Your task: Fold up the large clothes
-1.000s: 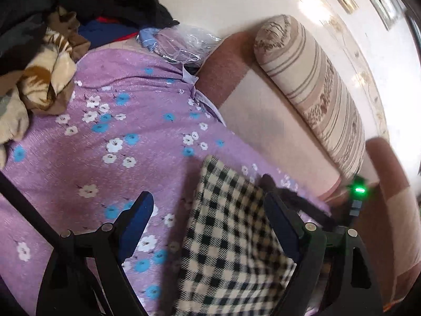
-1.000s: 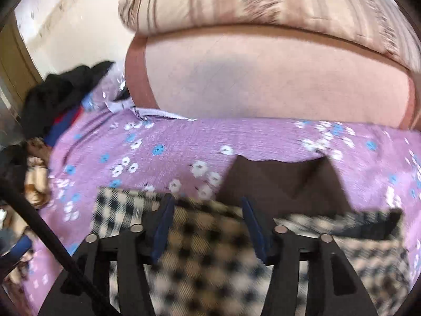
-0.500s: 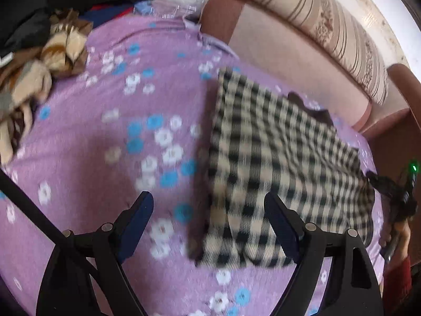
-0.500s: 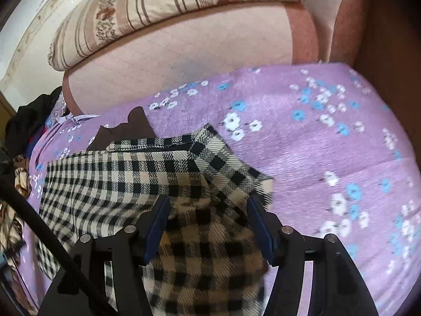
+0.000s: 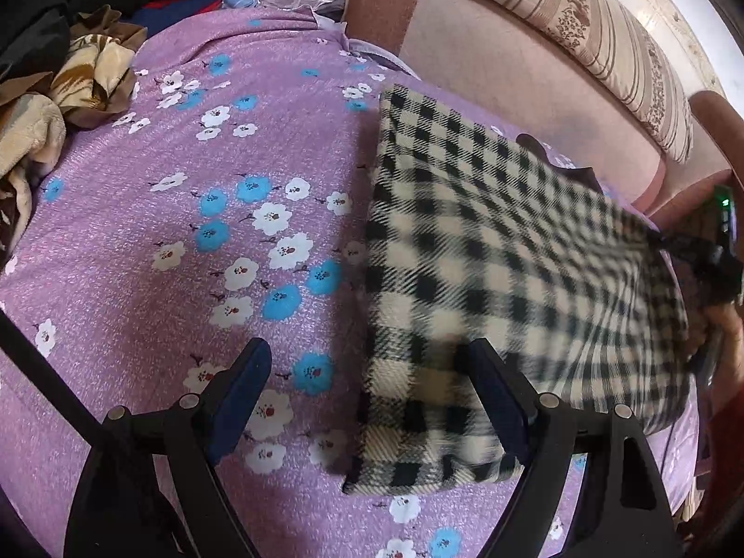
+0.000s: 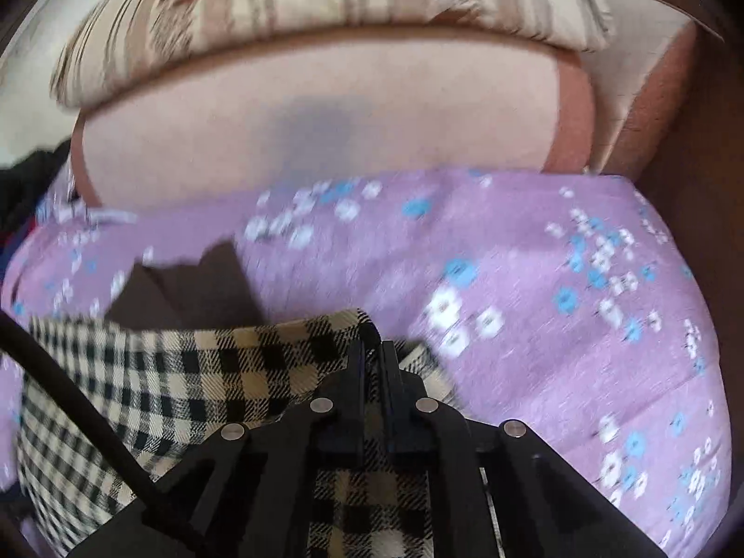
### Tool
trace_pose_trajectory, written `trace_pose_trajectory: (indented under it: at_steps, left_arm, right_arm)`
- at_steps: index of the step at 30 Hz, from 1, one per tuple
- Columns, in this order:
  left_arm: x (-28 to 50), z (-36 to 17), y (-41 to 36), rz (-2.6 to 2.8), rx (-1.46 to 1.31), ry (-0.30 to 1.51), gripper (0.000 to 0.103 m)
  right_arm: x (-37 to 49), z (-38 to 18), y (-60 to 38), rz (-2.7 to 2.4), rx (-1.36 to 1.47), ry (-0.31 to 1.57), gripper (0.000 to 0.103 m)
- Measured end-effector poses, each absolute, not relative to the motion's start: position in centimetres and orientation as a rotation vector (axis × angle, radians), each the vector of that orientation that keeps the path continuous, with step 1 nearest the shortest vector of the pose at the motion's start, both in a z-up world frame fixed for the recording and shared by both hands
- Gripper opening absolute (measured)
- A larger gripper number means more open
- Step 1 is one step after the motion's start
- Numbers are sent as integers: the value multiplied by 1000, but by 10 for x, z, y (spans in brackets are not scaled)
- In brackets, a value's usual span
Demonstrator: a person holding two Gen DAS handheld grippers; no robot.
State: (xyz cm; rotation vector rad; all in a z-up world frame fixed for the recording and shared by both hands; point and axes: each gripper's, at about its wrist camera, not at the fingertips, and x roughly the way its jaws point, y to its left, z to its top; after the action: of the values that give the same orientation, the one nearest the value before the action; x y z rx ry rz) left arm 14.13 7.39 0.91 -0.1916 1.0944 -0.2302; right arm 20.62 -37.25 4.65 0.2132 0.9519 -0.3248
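The left gripper (image 5: pixel 367 388) hung wide open and empty, the checked shirt (image 5: pixel 488 251) at its two o'clock on the purple sheet (image 5: pixel 186 232); the right gripper (image 6: pixel 372 355) — open half a second before — had pinched the shirt's edge, so another fold looked ready to begin.
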Motion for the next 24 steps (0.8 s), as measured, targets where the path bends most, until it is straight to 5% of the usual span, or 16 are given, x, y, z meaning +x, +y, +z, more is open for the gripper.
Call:
trace_pose_trajectory:
  at_steps: [4, 6, 7, 22, 24]
  left_arm:
    - [145, 2, 73, -234, -200, 1107, 85]
    - [145, 0, 74, -236, -208, 1108, 85]
    - [145, -1, 74, -239, -212, 1110, 85]
    - [121, -10, 76, -473, -239, 1130, 85]
    - [119, -10, 72, -460, -197, 1138, 73]
  right_arm:
    - [207, 56, -378, -308, 223, 958, 16]
    - [196, 58, -381, -309, 236, 965, 46]
    - [189, 57, -382, -301, 251, 962, 50]
    - [-9, 2, -374, -125, 596, 1014, 68]
    - [-4, -7, -366, -131, 561, 1029, 66]
